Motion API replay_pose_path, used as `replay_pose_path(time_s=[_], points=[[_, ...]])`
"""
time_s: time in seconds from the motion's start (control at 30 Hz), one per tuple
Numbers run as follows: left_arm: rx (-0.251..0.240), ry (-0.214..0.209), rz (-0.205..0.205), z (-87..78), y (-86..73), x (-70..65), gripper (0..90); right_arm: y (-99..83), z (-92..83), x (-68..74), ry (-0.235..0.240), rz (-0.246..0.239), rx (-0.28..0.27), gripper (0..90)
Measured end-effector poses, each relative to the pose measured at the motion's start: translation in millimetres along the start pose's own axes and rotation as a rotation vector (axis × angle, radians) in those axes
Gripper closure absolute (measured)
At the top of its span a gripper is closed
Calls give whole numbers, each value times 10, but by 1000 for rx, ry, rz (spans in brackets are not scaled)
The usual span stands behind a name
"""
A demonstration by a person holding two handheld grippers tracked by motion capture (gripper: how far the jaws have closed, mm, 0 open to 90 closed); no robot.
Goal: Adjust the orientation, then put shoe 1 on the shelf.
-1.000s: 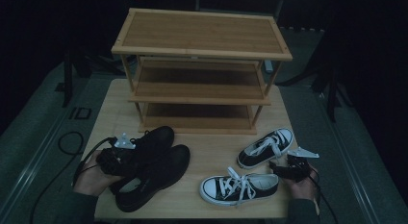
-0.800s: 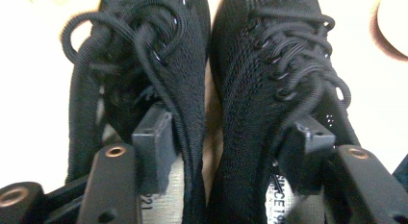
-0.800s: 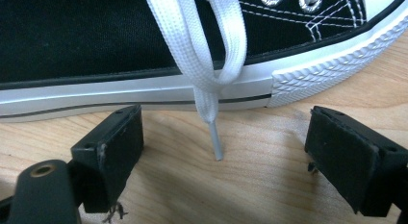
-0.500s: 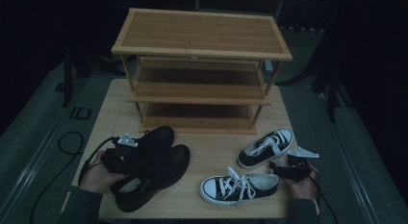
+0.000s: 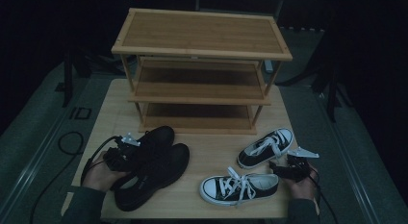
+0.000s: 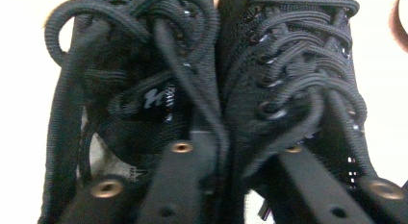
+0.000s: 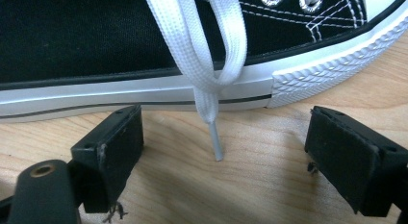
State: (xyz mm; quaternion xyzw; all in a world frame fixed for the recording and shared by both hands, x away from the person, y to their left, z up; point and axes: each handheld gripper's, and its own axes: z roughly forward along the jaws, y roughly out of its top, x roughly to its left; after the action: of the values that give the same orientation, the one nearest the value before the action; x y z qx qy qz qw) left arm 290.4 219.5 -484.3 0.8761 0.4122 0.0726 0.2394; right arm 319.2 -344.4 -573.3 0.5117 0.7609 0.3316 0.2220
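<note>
A pair of black lace-up shoes (image 5: 153,167) lies side by side at the table's front left. My left gripper (image 5: 121,155) reaches into them from the left. In the left gripper view its jaws have just been closing, one inside each shoe, and my left gripper (image 6: 240,143) pinches the two touching inner walls of the black shoes (image 6: 226,89). Two black-and-white sneakers lie at the front right, one (image 5: 265,147) farther back and one (image 5: 238,188) nearer. My right gripper (image 5: 287,168) rests open on the wood beside them. In the right gripper view my right gripper (image 7: 223,137) faces a sneaker's white sole (image 7: 144,94), with a white lace tip (image 7: 216,144) between the jaws.
A three-tier wooden shoe rack (image 5: 202,65) stands at the back of the light wooden table (image 5: 211,152), its shelves bare. A black cable (image 5: 72,142) loops off the table's left side. Dark floor surrounds the table.
The left gripper has edged slightly toward the black shoes and settled over them. The right hand and both sneakers have not moved.
</note>
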Motion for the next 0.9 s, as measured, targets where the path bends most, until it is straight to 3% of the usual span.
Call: replay_pose_path(time_s=[0.43, 0.63, 0.9], points=[[-33, 10, -20, -3, 0, -20, 856, 1, 2, -1, 0, -1, 0, 133], [-31, 31, -1, 9, 52, -47, 855, 2, 2, -1, 0, -1, 0, 134], [-68, 28, -11, -36, 108, -71, 856, 3, 3, -2, 1, -2, -1, 133]])
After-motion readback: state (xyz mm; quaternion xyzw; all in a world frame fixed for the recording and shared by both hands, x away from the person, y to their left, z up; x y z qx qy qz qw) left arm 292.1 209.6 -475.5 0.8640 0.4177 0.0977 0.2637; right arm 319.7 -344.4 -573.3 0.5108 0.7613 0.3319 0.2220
